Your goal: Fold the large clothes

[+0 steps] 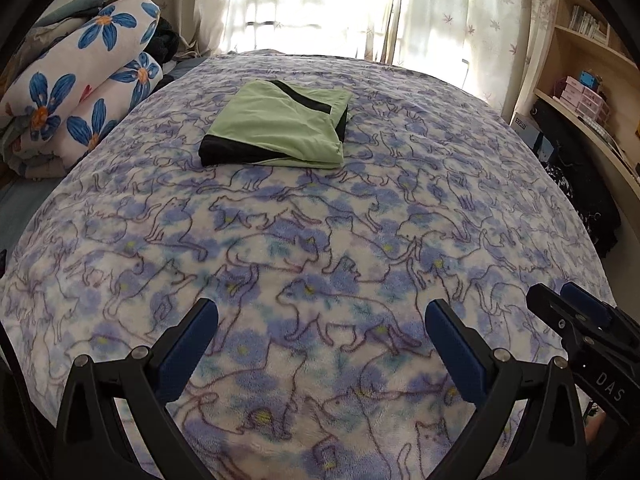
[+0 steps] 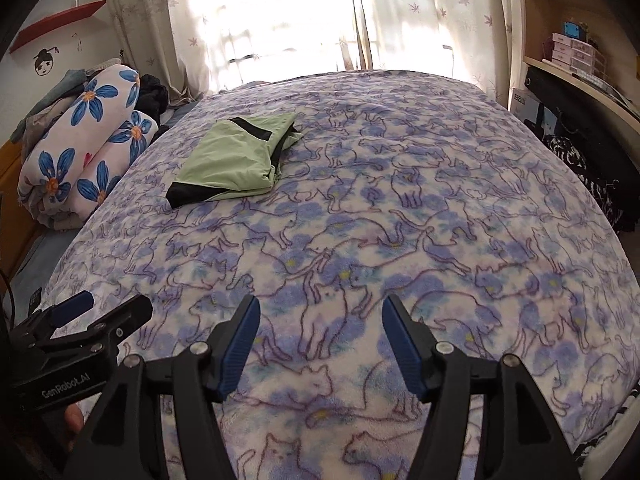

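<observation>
A light green garment with black panels lies folded into a flat rectangle on the far middle of the bed; it also shows in the right wrist view. My left gripper is open and empty, low over the near part of the bed, far from the garment. My right gripper is open and empty, also over the near part of the bed. The right gripper shows at the left wrist view's right edge, and the left gripper at the right wrist view's left edge.
A fleece blanket with a blue cat print covers the bed. A rolled white quilt with blue flowers lies at the far left. Curtains hang behind the bed. Wooden shelves with boxes stand at the right.
</observation>
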Tool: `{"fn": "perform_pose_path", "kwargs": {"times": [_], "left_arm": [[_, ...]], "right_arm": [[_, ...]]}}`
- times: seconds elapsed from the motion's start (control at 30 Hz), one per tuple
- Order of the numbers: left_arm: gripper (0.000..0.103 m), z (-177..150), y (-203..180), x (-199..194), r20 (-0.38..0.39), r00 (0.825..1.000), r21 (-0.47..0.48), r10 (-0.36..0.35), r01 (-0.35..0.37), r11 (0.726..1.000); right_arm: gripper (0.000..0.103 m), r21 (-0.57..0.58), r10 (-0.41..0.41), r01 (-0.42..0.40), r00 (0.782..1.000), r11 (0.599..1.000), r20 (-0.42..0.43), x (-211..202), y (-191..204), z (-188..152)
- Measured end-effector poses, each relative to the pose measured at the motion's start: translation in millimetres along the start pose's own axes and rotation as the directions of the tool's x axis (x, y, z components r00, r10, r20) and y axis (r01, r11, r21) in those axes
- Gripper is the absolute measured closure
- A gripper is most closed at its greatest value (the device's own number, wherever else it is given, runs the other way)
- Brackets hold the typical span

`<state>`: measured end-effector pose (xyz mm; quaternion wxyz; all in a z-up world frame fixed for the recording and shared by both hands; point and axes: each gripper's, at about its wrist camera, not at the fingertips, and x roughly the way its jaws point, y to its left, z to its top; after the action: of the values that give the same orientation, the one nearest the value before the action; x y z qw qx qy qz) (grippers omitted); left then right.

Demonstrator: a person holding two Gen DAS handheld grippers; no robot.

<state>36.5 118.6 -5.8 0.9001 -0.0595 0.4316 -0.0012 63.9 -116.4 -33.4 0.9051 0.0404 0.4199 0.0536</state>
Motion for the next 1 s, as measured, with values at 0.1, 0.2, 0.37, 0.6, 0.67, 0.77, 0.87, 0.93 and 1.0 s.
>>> {"fn": "perform_pose_path", "kwargs": {"times": [0.1,0.2,0.37,0.6,0.67,0.77,0.87,0.93,1.0], "left_arm": [[0.001,-16.3,-2.9,-6.0,-0.018,1.0,-0.016,0.003,-0.003,1.0],[0.001,-27.9,-6.4,-16.0,-0.02,1.0,-0.015,0.009,-0.009,1.0],[0.001,-34.9,-15.4,-37.4,0.006,1.0,0.01,0.016,-0.016,1.0],[0.001,-31.4,-26.5,-59.9,0.064,0.998,0.024,0.029,-0.031,0.999],[0.001,-30.8,-29.4,-63.0,0.073,0.997,0.026,0.032,-0.034,0.999],[0.001,-31.0,-32.5,-64.6,0.077,0.996,0.03,0.036,-0.038,0.999],[0.001,-30.9,-32.4,-64.0,0.073,0.997,0.03,0.035,-0.037,0.999],[0.001,-31.2,-34.2,-63.5,0.065,0.997,0.029,0.036,-0.038,0.999],[0.001,-32.5,-36.3,-63.2,0.059,0.998,0.03,0.035,-0.037,0.999]], "right_arm": [[0.039,0.022,0.017,-0.017,1.0,1.0,-0.019,-3.8,-2.8,-13.6],[0.039,0.032,0.035,-0.034,0.999,0.999,-0.033,-9.7,-4.5,-25.1],[0.039,0.01,0.056,-0.056,0.998,0.998,-0.027,-24.1,-1.2,-33.9],[0.039,0.02,0.063,-0.063,0.998,0.998,0.019,-44.4,-4.8,-32.3],[0.039,0.022,0.062,-0.063,0.998,0.998,0.026,-47.8,-7.3,-31.2],[0.039,0.03,0.06,-0.061,0.998,0.998,0.036,-50.7,-10.9,-30.7],[0.039,0.036,0.054,-0.055,0.998,0.998,0.038,-51.1,-13.0,-31.5],[0.039,0.037,0.047,-0.048,0.998,0.998,0.038,-51.0,-13.5,-32.8],[0.039,0.038,0.041,-0.043,0.998,0.998,0.036,-50.9,-14.4,-33.5]]}}
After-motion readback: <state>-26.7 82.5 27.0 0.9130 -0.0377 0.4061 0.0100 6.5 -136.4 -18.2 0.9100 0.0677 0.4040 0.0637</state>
